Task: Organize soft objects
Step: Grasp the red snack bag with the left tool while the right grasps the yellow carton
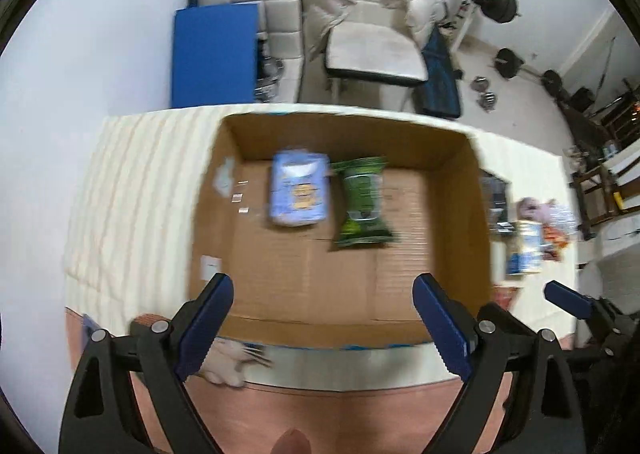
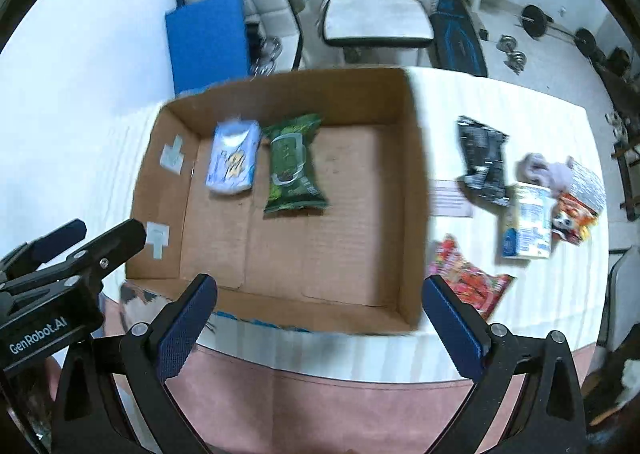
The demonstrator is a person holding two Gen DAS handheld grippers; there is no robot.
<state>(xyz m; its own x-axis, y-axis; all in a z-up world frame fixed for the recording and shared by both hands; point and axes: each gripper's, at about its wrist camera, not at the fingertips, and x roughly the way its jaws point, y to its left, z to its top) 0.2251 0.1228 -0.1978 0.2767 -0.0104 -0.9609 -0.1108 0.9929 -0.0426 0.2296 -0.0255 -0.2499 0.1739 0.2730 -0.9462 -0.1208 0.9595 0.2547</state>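
An open cardboard box (image 1: 456, 158) (image 2: 412, 158) lies on a white cloth. Inside it lie a light blue soft pack (image 1: 298, 188) (image 2: 233, 158) and a green soft pack (image 1: 362, 202) (image 2: 294, 166), side by side. My left gripper (image 1: 324, 314) is open and empty above the box's near edge. My right gripper (image 2: 320, 318) is open and empty above the box's near right edge. To the right of the box lie a black pouch (image 2: 482, 158), a red pouch (image 2: 468, 280), a white canister (image 2: 528, 220) (image 1: 524, 250), a grey cloth (image 2: 548, 170) and more snack bags (image 2: 576, 214).
The table's near edge shows a pink cloth (image 2: 340, 406) under the white one (image 1: 132, 182). Behind the table stand a blue mat (image 1: 214, 54), a chair with a white jacket (image 1: 372, 14) and gym weights (image 2: 536, 20). The left gripper also shows in the right wrist view (image 2: 60, 250).
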